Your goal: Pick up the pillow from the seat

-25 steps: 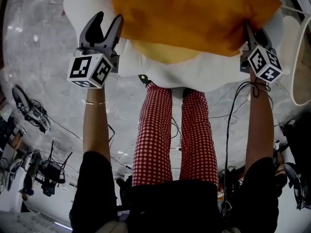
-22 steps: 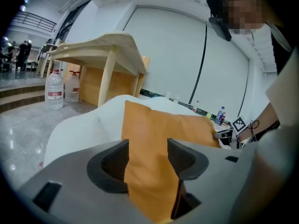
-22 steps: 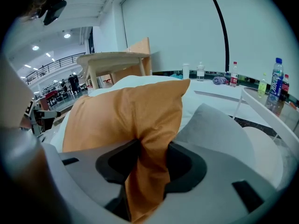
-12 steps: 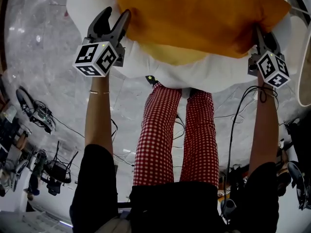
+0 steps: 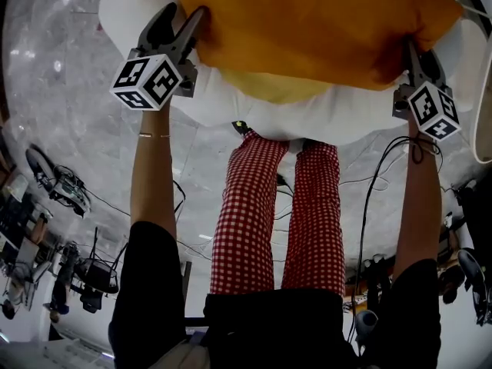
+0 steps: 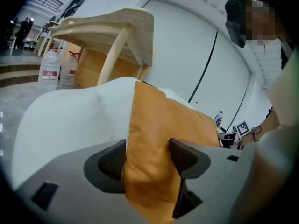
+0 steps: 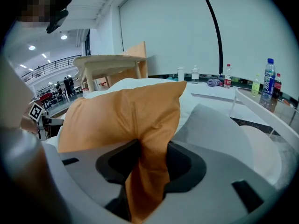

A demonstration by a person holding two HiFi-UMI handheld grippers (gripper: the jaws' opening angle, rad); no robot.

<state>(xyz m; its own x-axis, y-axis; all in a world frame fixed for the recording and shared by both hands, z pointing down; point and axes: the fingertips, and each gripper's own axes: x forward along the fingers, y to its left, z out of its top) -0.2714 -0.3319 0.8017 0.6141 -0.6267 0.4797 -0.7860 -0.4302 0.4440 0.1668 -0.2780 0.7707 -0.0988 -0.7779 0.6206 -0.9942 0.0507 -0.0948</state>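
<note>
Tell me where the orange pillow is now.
In the head view, the orange pillow lies top centre on the white seat, its right corner pinched by the right gripper.

An orange fabric pillow [image 5: 307,21] lies on a white rounded padded seat [image 5: 323,118] and fills the top of the view. The left gripper [image 5: 184,14], grey with a black-and-white marker cube, stands at the pillow's left edge. Its fingers [image 5: 160,31] have just been opening. The inner one rests against the cloth, but from above it is unclear whether cloth lies between them. The right gripper [image 5: 420,58] reaches in at the pillow's right corner, its tips hidden under the cloth. Below are legs in red-and-white checked trousers [image 5: 246,206], on a grey marble floor [image 5: 61,91] strewn with black cables [image 5: 369,198].
</note>
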